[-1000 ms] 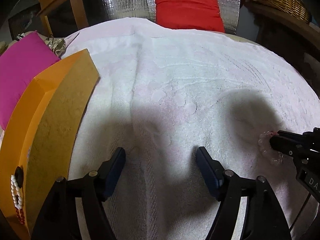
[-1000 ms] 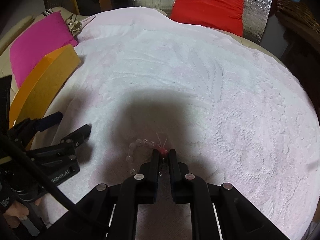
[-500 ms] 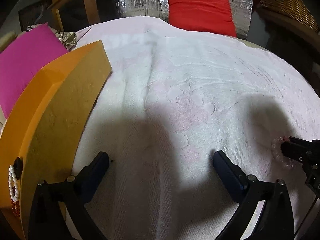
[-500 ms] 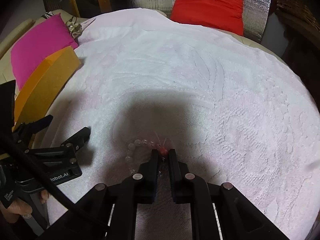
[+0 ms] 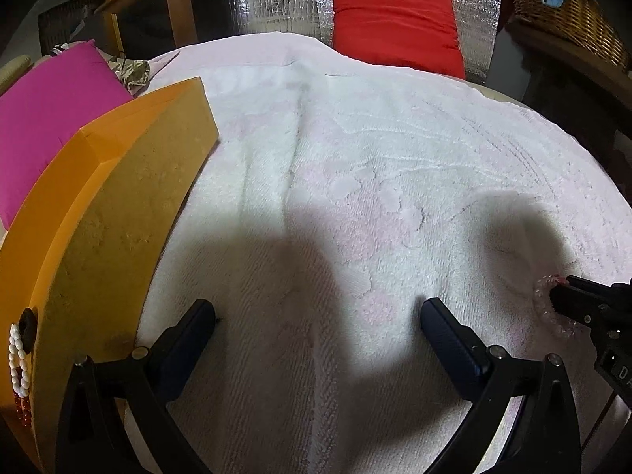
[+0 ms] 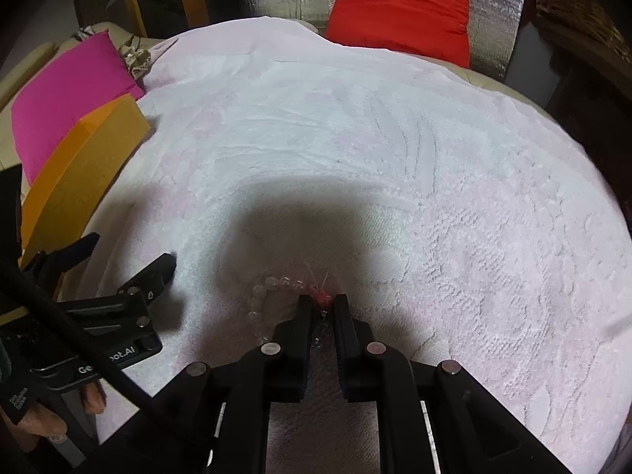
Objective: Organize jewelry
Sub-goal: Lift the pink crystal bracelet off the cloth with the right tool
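My right gripper [image 6: 323,303] has its 2 black fingers nearly pressed together on the red tassel knot of the clear glass-bead bracelet [image 6: 272,292], which lies on the pale pink textured towel [image 6: 395,158] just ahead of me. I judge the pinch is made, but the beads look to be resting on the cloth, so the lift has not begun. My left gripper [image 5: 316,328] is spread wide and holds nothing, hovering over the towel just beside the long orange velvet display stand [image 5: 118,217].

As for progress: 1 white pearl strand with red beads [image 5: 17,371] already hangs at the near end of the stand, so I take that piece as sorted. The bracelet is the 1 loose item I can see, and it sits well apart from the stand, so carrying it across and placing it remains.

What I cannot make out: the near half of the bracelet is hidden under my right fingers, so I cannot tell how much cord is actually caught. The stand's near end is cut off at the left view's edge, and the peg holding the pearls is barely visible. Shadow darkens the towel around the bracelet.
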`<action>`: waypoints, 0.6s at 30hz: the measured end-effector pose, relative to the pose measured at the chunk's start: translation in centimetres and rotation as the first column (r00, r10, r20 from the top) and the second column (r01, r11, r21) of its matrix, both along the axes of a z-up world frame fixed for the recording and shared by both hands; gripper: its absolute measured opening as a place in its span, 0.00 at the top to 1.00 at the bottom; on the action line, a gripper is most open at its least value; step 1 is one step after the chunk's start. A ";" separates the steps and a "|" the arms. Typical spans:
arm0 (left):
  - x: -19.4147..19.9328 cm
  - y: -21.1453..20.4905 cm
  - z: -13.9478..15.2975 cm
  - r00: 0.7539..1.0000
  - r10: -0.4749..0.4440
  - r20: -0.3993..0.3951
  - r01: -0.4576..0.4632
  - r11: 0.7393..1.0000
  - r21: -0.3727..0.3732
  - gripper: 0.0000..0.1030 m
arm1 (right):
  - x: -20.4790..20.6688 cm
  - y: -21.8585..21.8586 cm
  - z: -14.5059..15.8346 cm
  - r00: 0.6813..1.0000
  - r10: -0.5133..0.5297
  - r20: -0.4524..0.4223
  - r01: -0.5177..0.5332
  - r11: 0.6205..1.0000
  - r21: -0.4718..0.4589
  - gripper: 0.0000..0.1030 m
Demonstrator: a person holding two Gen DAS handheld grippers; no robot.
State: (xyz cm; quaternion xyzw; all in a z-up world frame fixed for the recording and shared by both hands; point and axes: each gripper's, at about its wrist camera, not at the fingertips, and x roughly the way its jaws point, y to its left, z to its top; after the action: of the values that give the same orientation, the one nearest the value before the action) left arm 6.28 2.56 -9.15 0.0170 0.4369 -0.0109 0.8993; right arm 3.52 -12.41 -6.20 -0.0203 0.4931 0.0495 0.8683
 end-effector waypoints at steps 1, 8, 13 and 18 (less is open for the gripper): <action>0.0 0.1 0.0 1.000 -0.002 -0.001 0.002 1.000 -0.003 0.00 | -0.1 0.1 0.0 1.000 -0.004 0.006 0.004 1.000 -0.005 0.86; 0.0 -0.3 0.5 1.000 -0.011 -0.010 0.012 1.000 0.027 0.00 | -0.6 0.4 0.2 0.999 -0.011 0.042 0.013 1.000 -0.024 0.89; -0.3 -1.1 1.0 0.999 -0.045 -0.004 0.045 0.997 0.060 0.12 | -0.8 0.1 0.6 0.999 -0.015 0.047 0.015 1.000 -0.002 0.91; -0.6 -1.5 1.7 0.998 -0.054 0.015 0.053 0.995 0.080 0.43 | -1.3 0.2 1.6 0.997 0.000 0.078 -0.002 1.000 0.018 0.91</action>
State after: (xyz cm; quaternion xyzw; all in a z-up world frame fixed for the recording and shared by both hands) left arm 5.65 1.05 -7.46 0.0648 0.4286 -0.0174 0.9010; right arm 2.19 -12.25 -4.64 -0.0147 0.4583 0.0535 0.8871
